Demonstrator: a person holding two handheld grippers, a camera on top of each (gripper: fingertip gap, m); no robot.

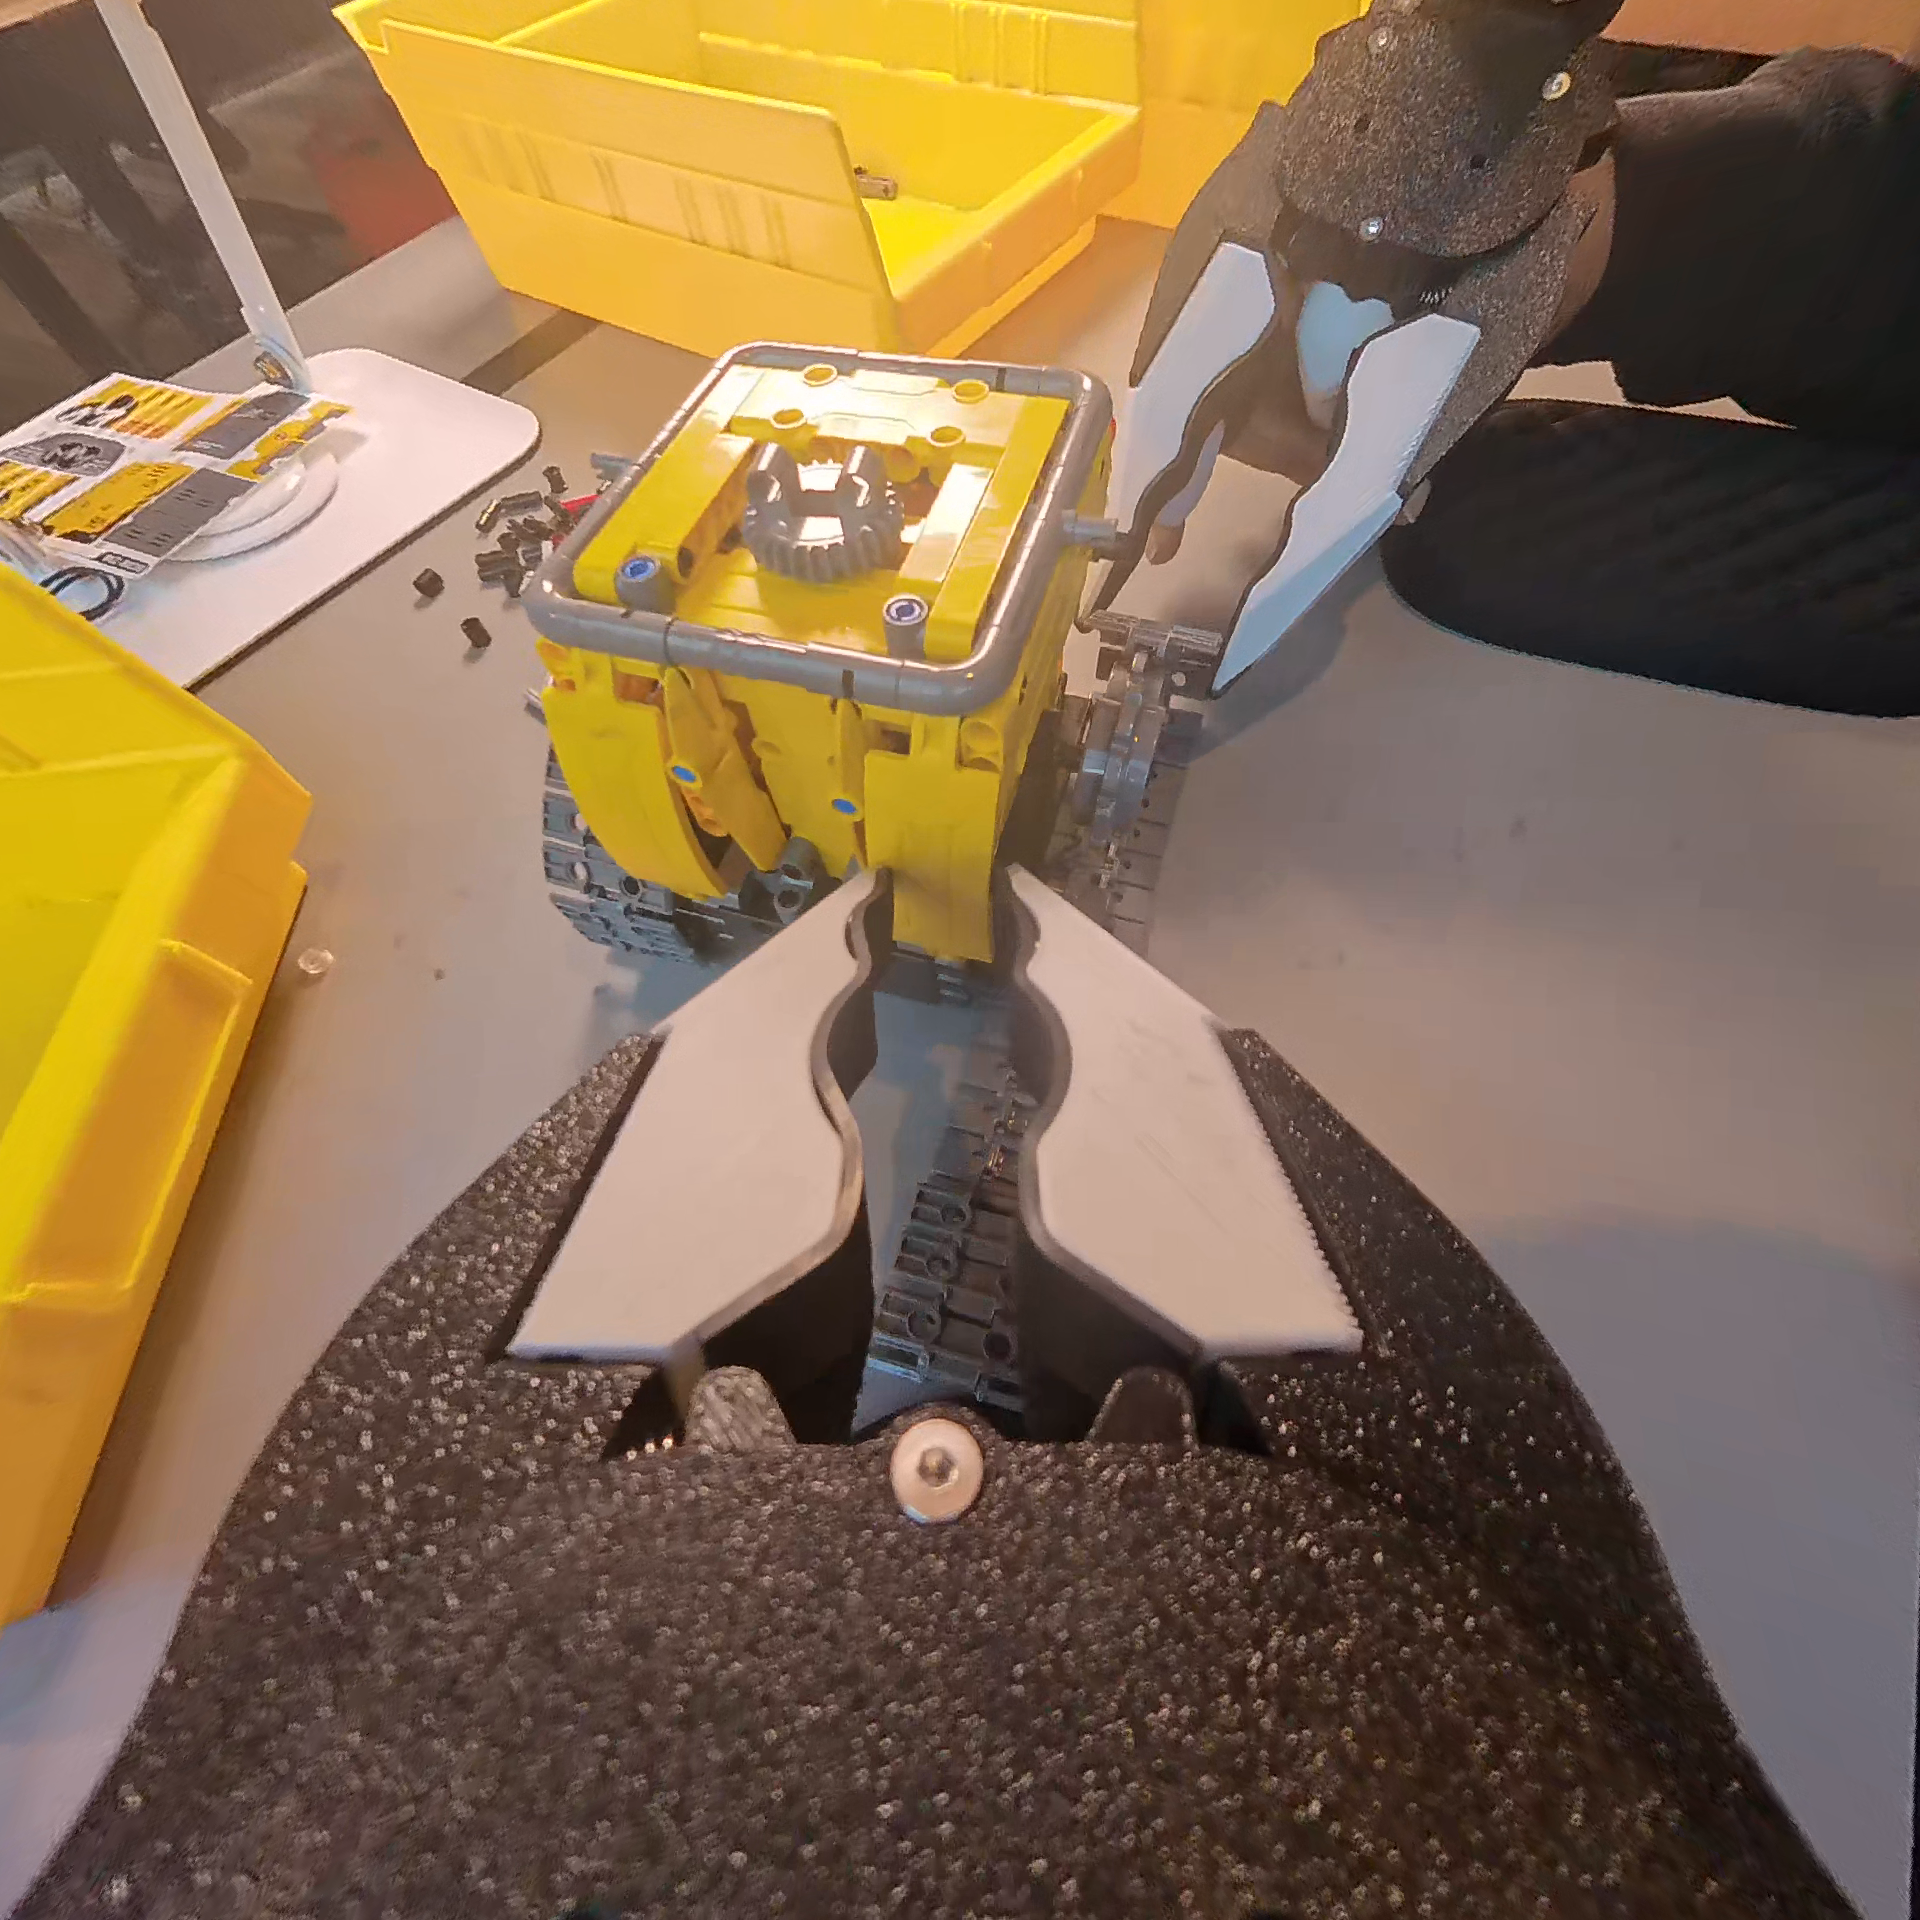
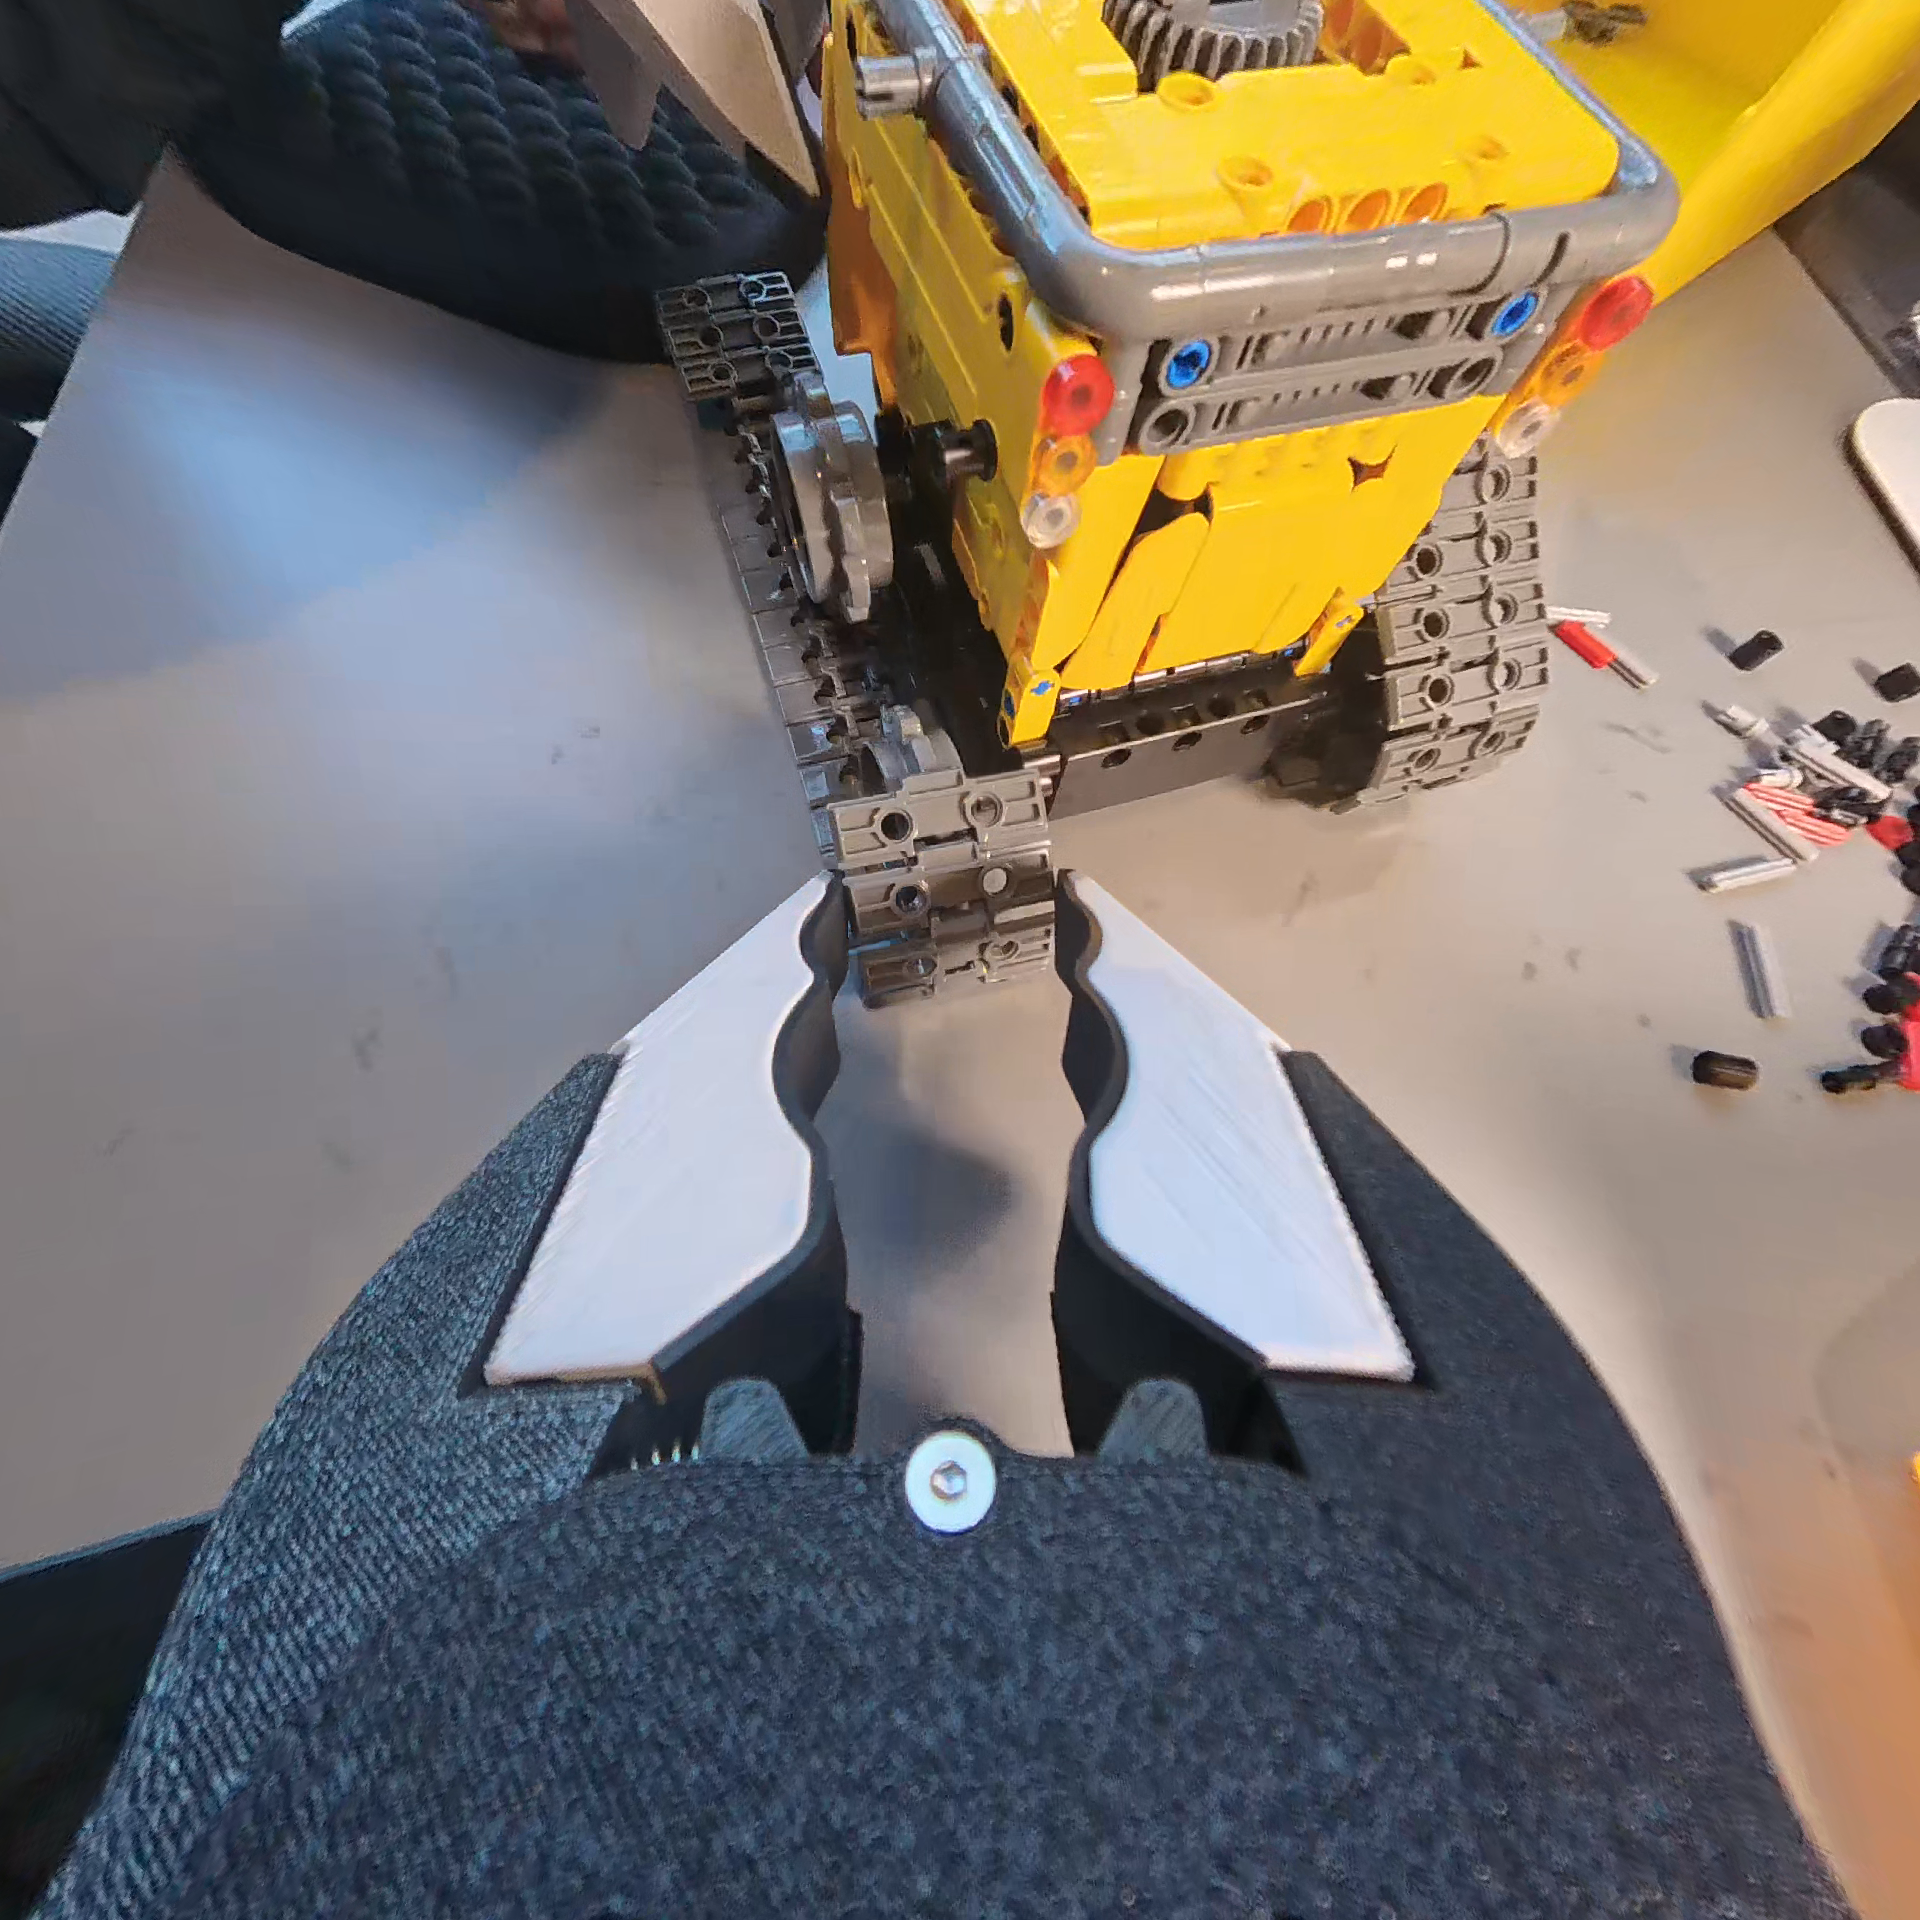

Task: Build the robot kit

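While pinching yellow model (image 1: 935,883) and track (image 2: 951,914): both hand-held grippers, bins (image 1: 727,156) beside.

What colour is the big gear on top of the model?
Grey gear on the yellow model; clearest in the left wrist view.

The yellow bin (image 1: 114,1039) is cut off at the left edge.

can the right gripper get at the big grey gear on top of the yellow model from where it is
Probably yes. The grey gear sits exposed on the roof of the yellow model, with only a low grey rail around it. The right gripper is down at the loose track end, jaws around it, so it would have to lift first.
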